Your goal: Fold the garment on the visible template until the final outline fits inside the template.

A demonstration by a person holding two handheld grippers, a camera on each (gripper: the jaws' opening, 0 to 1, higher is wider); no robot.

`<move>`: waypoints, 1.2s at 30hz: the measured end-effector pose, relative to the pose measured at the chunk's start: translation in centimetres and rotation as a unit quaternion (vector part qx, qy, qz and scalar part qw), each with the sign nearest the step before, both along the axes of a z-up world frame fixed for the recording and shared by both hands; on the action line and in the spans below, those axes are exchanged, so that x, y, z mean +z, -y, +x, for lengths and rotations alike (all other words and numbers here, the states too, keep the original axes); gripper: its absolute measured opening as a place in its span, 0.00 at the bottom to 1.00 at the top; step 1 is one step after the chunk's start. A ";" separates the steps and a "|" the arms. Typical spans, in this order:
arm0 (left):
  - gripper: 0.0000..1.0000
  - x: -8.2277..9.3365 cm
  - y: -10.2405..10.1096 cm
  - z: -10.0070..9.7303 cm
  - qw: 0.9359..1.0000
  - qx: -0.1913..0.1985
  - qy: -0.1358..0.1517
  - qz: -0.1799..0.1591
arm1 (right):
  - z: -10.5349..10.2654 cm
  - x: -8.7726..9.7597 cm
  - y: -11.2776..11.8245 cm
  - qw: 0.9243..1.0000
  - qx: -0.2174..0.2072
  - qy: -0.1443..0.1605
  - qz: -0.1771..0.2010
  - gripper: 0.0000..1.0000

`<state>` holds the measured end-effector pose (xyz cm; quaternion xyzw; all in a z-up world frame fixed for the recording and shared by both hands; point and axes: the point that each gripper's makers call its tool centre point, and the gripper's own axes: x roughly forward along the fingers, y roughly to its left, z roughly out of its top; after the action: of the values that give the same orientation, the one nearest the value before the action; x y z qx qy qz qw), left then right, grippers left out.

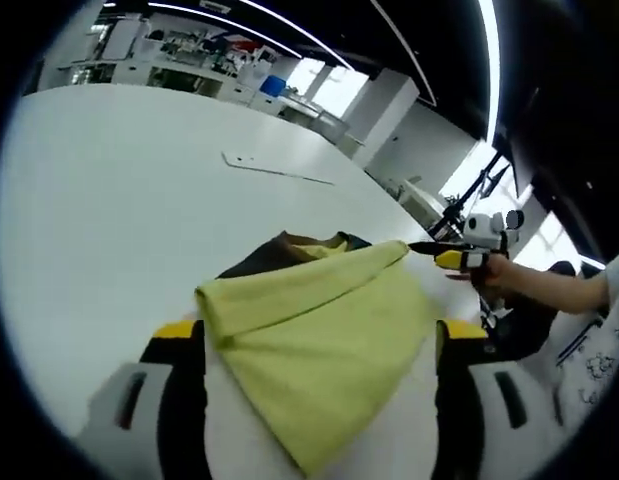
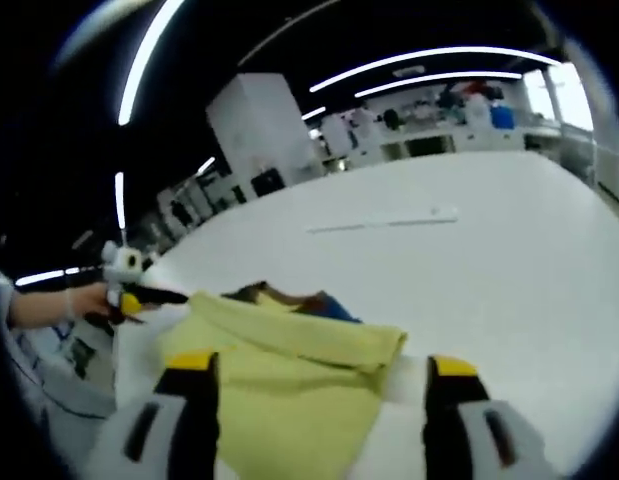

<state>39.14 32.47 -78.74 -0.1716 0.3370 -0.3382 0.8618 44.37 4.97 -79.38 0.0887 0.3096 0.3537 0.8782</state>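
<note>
Two grippers lifting a yellow garment [image 1: 324, 335] over a white table [image 1: 109, 200].

The garment is hanging between the spread jaws of the left gripper [image 1: 319, 400] and right gripper [image 2: 319, 410], hiding any grip; a dark layer [image 1: 279, 250] is peeking out behind.

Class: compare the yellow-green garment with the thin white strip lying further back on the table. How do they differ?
The yellow-green garment is broad; the white strip is narrow. The garment is folded over, showing dark fabric beneath; the strip lies flat and single. The garment sits between the left gripper jaws; the strip lies apart. Both rest on the white table.
</note>
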 end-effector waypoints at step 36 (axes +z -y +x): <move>0.85 -0.5 3.2 2.3 0.999 -0.011 -0.006 -0.044 | 0.5 -1.2 -5.4 0.997 0.055 -0.020 0.041 0.73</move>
<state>41.41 29.31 -79.25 -0.2081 0.3288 -0.3608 0.8476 44.92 10.33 -80.62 0.1149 0.3170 0.4122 0.8464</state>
